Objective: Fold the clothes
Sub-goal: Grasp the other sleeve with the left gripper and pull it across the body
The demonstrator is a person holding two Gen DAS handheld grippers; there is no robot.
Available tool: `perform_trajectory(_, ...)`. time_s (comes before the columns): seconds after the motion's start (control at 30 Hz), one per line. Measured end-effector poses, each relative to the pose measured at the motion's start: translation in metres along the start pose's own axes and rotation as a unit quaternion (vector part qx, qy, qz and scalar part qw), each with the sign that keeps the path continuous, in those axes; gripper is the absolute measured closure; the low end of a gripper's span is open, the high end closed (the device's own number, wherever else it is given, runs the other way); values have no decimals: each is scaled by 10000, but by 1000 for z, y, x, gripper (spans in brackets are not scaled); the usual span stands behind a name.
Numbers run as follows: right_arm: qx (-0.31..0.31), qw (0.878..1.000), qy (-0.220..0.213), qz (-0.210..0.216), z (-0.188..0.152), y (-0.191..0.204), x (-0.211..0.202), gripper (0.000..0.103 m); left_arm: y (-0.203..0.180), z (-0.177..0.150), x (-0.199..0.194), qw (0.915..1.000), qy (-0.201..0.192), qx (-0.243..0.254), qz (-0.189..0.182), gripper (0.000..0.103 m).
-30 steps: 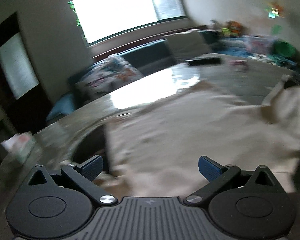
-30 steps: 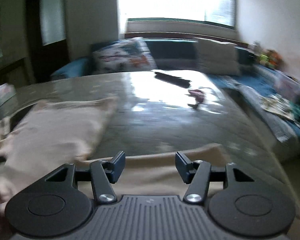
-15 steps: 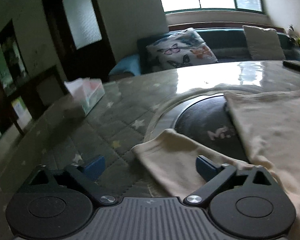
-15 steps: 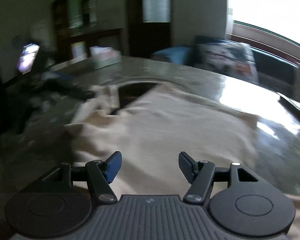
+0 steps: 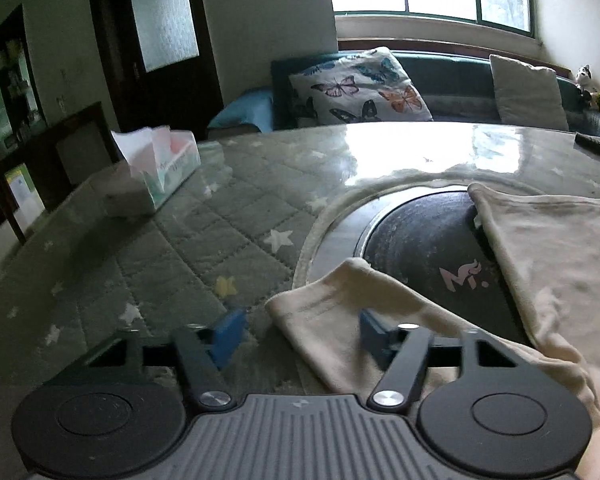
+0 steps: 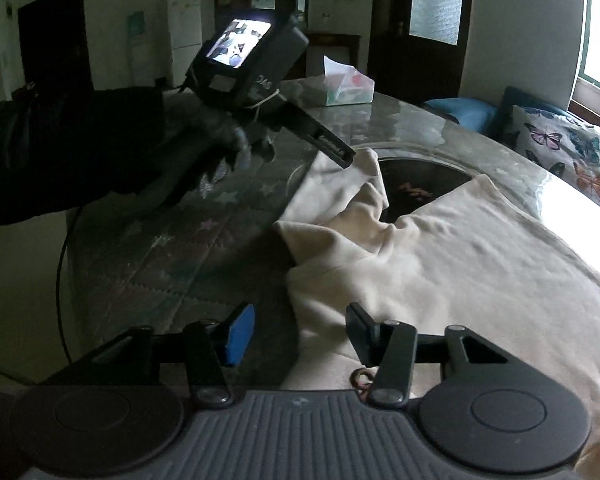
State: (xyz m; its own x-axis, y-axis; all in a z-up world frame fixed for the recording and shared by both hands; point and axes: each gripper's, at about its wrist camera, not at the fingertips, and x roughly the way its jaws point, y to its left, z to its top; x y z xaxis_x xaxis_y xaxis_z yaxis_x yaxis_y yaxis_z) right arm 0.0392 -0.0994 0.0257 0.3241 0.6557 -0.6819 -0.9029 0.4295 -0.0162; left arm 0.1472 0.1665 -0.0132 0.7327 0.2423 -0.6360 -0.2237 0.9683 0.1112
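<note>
Quilted star-print table (image 5: 204, 240), a dark round inset (image 5: 424, 240) at its centre. Cream garment (image 6: 460, 264) spread flat over the inset's edge, one sleeve (image 5: 340, 312) lying out leftward. Left gripper (image 5: 300, 334) jaws wide, straddling the sleeve end. Right gripper (image 6: 300, 334) wide at the garment's near edge. Tissue box (image 5: 156, 168) far left.

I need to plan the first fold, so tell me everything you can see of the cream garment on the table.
The cream garment is soft, knit-looking cloth, lying mostly flat and wrinkled on the quilted star-print table cover. One sleeve stretches out past the dark round inset, which the body partly covers. The open left gripper straddles the sleeve end; the open right gripper sits at the body's edge.
</note>
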Motion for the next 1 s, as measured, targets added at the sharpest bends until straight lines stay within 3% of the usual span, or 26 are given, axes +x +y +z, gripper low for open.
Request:
perform_trajectory(0.1,8,10000,15,-12,0,-1,-1,53,4,0,3,9998,9,-150,-97,54)
perform_trajectory(0.17,8,10000,25,-24,-1,-1,-2,54,5,1,3,9999,-30,-157,-32,80)
perform_trajectory(0.27,-49,10000,65,-31,-2,0,-3,59,9,1,0,9997,-95,-231,-21,96)
perform_trajectory(0.43,-152,9997,144,-109,-8,1,-3,72,20,3,-15,9980,-336,-403,338,98)
perform_trajectory(0.53,-165,9996,191,-160,-12,1,-2,89,28,5,-29,9960,-536,-489,526,98)
perform_trajectory(0.63,-156,9996,174,-137,-13,-1,-8,94,37,8,-43,9933,-746,-589,664,98)
perform_trajectory(0.73,-168,9997,192,-33,-16,-1,-11,95,46,5,-51,9909,-858,-665,802,98)
perform_trajectory(1.0,-197,9996,65,177,-6,-5,-18,86,58,-13,-45,9912,-529,-808,903,98)
